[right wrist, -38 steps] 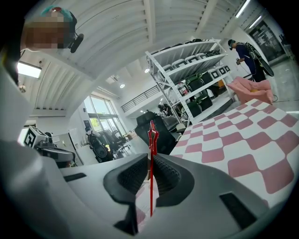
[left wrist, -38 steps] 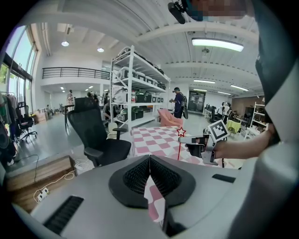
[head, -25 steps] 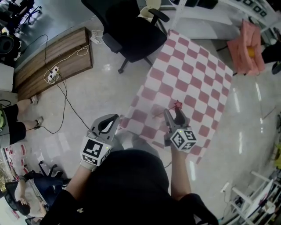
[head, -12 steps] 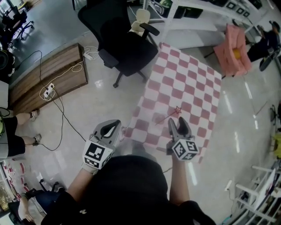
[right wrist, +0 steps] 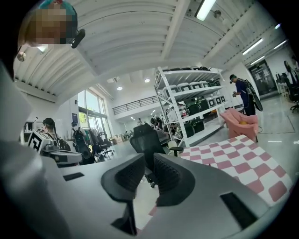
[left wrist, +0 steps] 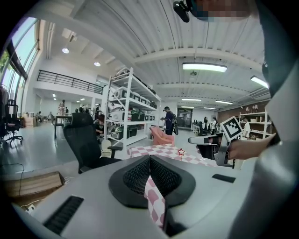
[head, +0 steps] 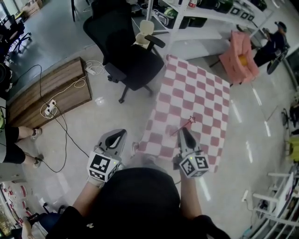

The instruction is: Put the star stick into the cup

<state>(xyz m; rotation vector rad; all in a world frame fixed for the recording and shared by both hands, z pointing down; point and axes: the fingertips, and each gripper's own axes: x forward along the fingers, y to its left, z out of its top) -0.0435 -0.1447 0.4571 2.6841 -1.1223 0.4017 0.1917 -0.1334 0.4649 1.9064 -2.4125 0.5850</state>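
The star stick [head: 191, 120] is a thin red stick with a red-edged star. It lies slantwise over the pink-and-white checked cloth [head: 196, 88]; in the left gripper view its star [left wrist: 181, 151] stands above the cloth. My right gripper [head: 183, 130] is right at the stick's middle. Its jaws are closing, a narrow gap remains, and the right gripper view [right wrist: 149, 158] shows no stick between the pads. My left gripper [head: 119, 134] hovers off the cloth's near left corner, its tips [left wrist: 149, 158] together, checked cloth showing in the slit below. No cup is in view.
A black office chair [head: 126, 51] stands left of the cloth's far end. A wooden platform [head: 46, 93] with a power strip and cables lies at the left. White shelving [head: 201, 14] and a pink armchair [head: 238, 56] are behind. A person [head: 271, 39] stands at the far right.
The right gripper's jaws have gone from spread wide to nearly together, and its tip now sits at the stick. The left gripper keeps its place.
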